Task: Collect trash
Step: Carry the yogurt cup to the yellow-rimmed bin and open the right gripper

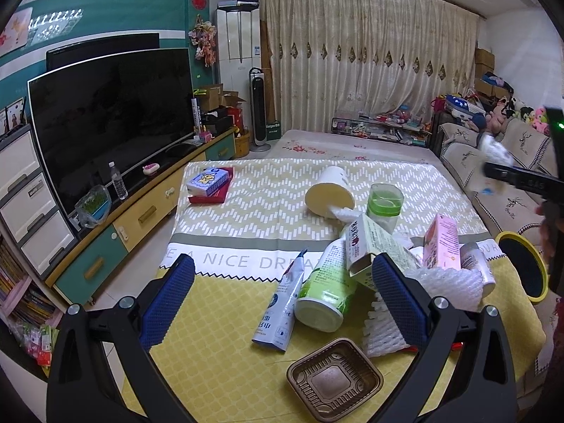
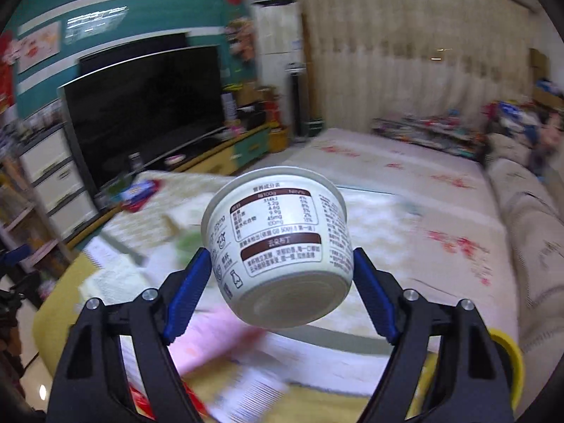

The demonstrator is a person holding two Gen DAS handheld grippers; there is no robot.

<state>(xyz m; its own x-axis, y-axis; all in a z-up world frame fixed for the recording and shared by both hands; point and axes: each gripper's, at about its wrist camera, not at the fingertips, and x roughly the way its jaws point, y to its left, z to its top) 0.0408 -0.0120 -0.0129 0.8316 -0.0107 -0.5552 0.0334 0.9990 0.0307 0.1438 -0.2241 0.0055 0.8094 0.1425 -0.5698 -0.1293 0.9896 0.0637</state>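
Blue-padded jaws of the right gripper (image 2: 278, 275) stand fairly wide and clamp a white yogurt cup (image 2: 278, 243) by its sides at the centre of the right wrist view; the cup is tilted, base toward the camera, its printed label legible while everything behind it is smeared by blur. Below the cup, pink and white litter on the tabletop cannot be made out. In the left wrist view, the left gripper (image 1: 282, 289) has its jaws spread wide with nothing between the pads, hovering over the yellow-clothed tabletop (image 1: 218, 345). A brown plastic tray (image 1: 335, 380) lies at lower centre, a green-and-white cup (image 1: 328, 292) on its side above it, beside a flattened pouch (image 1: 282, 313). White foam netting (image 1: 444, 282) is partly hidden behind the right pad. A yellow-rimmed bin (image 1: 521, 268) is cut off at the right edge.
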